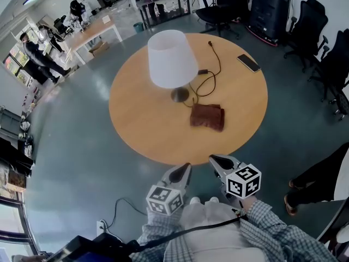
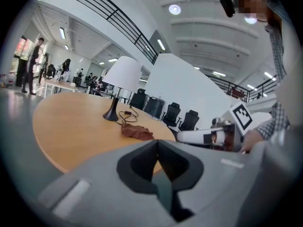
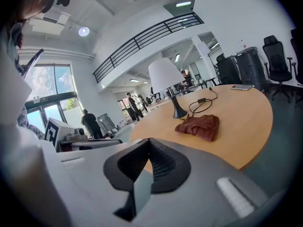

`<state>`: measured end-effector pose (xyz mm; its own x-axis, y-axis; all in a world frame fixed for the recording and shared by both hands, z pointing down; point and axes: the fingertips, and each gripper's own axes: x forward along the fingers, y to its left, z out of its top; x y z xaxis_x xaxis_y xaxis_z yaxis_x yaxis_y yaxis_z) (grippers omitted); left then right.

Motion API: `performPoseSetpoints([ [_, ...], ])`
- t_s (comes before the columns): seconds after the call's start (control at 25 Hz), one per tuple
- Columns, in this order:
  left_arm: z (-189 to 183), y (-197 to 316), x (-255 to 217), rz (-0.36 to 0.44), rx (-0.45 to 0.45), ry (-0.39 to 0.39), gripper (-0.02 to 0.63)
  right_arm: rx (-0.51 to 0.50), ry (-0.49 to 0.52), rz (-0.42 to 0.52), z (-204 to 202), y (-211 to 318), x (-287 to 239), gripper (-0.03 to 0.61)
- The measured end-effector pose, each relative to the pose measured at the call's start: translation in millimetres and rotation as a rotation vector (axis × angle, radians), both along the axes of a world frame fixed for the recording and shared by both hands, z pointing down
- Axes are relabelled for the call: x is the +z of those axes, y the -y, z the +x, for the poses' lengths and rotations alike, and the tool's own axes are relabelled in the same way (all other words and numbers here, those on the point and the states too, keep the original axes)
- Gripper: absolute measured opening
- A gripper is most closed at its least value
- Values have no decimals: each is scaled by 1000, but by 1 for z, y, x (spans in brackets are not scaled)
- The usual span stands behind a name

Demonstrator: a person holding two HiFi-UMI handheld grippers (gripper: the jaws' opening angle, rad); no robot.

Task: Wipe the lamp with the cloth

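While holding the left gripper (image 1: pixel 184 171) and right gripper (image 1: pixel 217 162) shut and empty short of the round wooden table (image 1: pixel 143 121), beware snagging the black cord (image 1: pixel 216 64) and tipping the white-shaded lamp (image 1: pixel 172 59) (crumpled brown cloth (image 1: pixel 207 116) just beside its base).

The near part of the round table (image 1: pixel 144 138) is bare wood, with lots of room to reach in. The brown cloth (image 1: pixel 207 117) lies out in the open, just beside the lamp (image 1: pixel 172 59) foot. The lamp is wide on top and hangs over its foot, and a black cord (image 1: pixel 203 71) loops behind the cloth. A phone (image 1: pixel 248 63) lies well off, at the far edge.
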<state>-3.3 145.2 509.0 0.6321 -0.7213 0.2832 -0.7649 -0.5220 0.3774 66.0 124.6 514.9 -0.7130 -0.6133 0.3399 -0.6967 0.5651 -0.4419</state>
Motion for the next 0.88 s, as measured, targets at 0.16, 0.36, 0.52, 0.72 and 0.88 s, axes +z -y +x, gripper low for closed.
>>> performPoseSetpoints([
  [0.16, 0, 0, 1, 0, -1, 1, 5, -2, 1, 0, 0, 1, 0, 5],
  [0.36, -2, 0, 1, -2, -10, 1, 5, -5, 3, -3, -2, 2, 1, 5],
  [0.52, -3, 2, 1, 0, -12, 2, 5, -4, 4, -4, -1, 4, 1, 5],
  [0.72, -3, 3, 0, 0, -16, 4, 5, -5, 8, -9, -2, 6, 0, 6],
  [0.88, 3, 7, -2, 0, -10, 5, 5, 5, 8, -8, 6, 7, -3, 5],
])
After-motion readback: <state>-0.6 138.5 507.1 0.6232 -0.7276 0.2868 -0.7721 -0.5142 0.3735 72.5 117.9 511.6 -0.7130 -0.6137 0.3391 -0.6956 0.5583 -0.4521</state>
